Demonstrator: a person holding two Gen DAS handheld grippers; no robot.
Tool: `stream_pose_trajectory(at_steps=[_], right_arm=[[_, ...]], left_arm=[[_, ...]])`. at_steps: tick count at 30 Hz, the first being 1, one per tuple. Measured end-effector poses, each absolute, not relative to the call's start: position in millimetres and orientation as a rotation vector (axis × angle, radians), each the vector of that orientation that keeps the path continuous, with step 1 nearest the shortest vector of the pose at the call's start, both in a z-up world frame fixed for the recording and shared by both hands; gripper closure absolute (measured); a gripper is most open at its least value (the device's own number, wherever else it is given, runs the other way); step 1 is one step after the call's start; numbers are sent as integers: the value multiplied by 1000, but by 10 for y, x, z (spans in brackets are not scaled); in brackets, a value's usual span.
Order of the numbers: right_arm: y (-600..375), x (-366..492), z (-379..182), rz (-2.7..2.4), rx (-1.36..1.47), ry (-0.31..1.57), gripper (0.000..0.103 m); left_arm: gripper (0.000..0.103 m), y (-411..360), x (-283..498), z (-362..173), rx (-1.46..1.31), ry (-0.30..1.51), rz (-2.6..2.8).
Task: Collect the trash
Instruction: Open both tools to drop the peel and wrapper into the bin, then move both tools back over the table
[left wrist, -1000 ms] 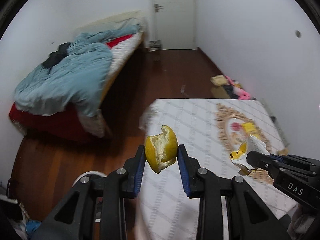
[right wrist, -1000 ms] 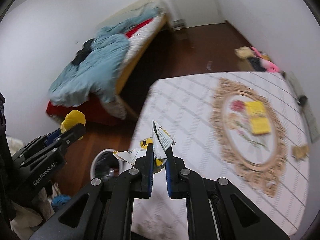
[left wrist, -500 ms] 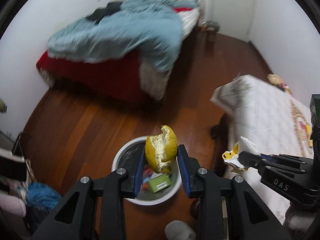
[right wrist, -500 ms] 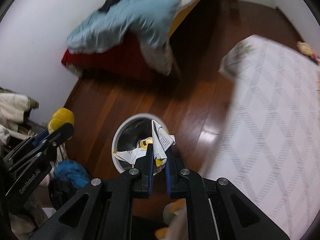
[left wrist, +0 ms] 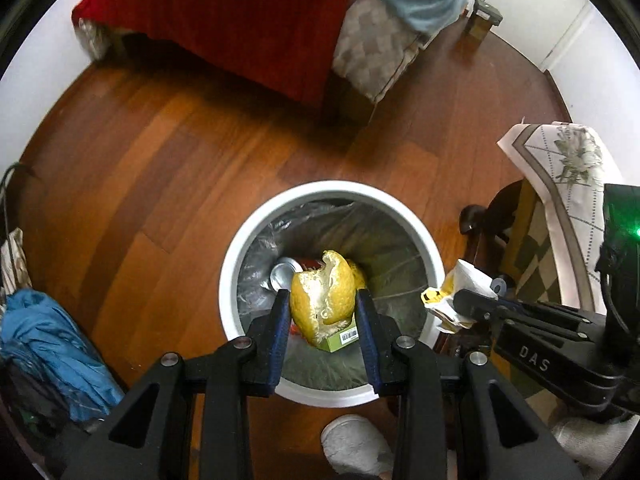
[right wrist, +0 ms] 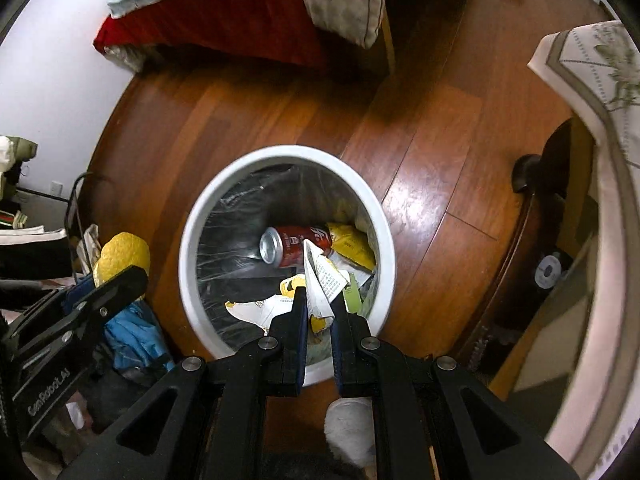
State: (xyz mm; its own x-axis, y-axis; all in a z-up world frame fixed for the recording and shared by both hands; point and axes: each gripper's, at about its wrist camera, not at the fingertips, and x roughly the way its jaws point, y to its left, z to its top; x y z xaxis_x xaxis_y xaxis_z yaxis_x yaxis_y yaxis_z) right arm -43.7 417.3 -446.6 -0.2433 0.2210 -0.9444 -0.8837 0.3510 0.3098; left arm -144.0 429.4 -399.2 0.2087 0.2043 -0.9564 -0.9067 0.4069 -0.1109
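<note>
My left gripper is shut on a yellow fruit peel and holds it over the white round trash bin. My right gripper is shut on a crumpled white and yellow paper wrapper, over the same bin. The bin has a clear liner and holds a red soda can, a yellow packet and a green box. The right gripper with the wrapper shows at the right of the left wrist view. The left gripper with the peel shows at the left of the right wrist view.
The bin stands on a wooden floor. A bed with a red base is beyond it. The table with its white patterned cloth is at the right. Blue cloth lies at the left. A white slipper is below the bin.
Both grippers swung from the table to the floor and came down over the trash bin, each still gripping its item. The bin now fills the middle of both views.
</note>
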Motion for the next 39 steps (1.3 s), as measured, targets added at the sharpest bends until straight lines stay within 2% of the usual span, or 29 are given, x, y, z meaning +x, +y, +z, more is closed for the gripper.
stream_pose_trajectory(at_steps=[7, 8, 10, 11, 12, 13, 14, 16, 17, 18, 26, 39], right_arm=[[4389, -453, -4732, 1198, -705, 1447, 92], [4410, -462, -4748, 1194, -718, 1442, 91], [4412, -471, -4759, 1179, -737, 1436, 78], [4401, -469, -4748, 1166, -740, 1429, 51], [4383, -464, -4735, 1159, -747, 1418, 29], [4362, -461, -4711, 1158, -745, 1408, 25], [4336, -460, -4678, 1159, -746, 1397, 25], [4300, -462, -4632, 1149, -753, 1388, 19], [4272, -463, -4603, 1143, -755, 1385, 7], [4245, -469, -4567, 1133, -767, 1373, 1], [4028, -490, -4219, 1123, -771, 1316, 1], [3498, -587, -3208, 1189, -682, 1196, 1]], left_arm=[[70, 4364, -1514, -4174, -871, 1085, 914], [66, 4370, -1519, -4174, -877, 1088, 923], [58, 4358, -1565, -4157, -874, 1093, 945], [41, 4355, -1585, -4133, -865, 1090, 958], [18, 4354, -1602, -4113, -856, 1089, 972], [9, 4345, -1630, -4075, -842, 1088, 988], [5, 4340, -1651, -4059, -835, 1086, 996], [5, 4334, -1706, -4013, -826, 1089, 1018], [5, 4328, -1739, -3986, -823, 1092, 1027], [5, 4324, -1766, -3971, -819, 1091, 1033], [5, 4211, -1873, -3691, -761, 1079, 1078], [4, 3718, -1959, -2858, -671, 997, 1104]])
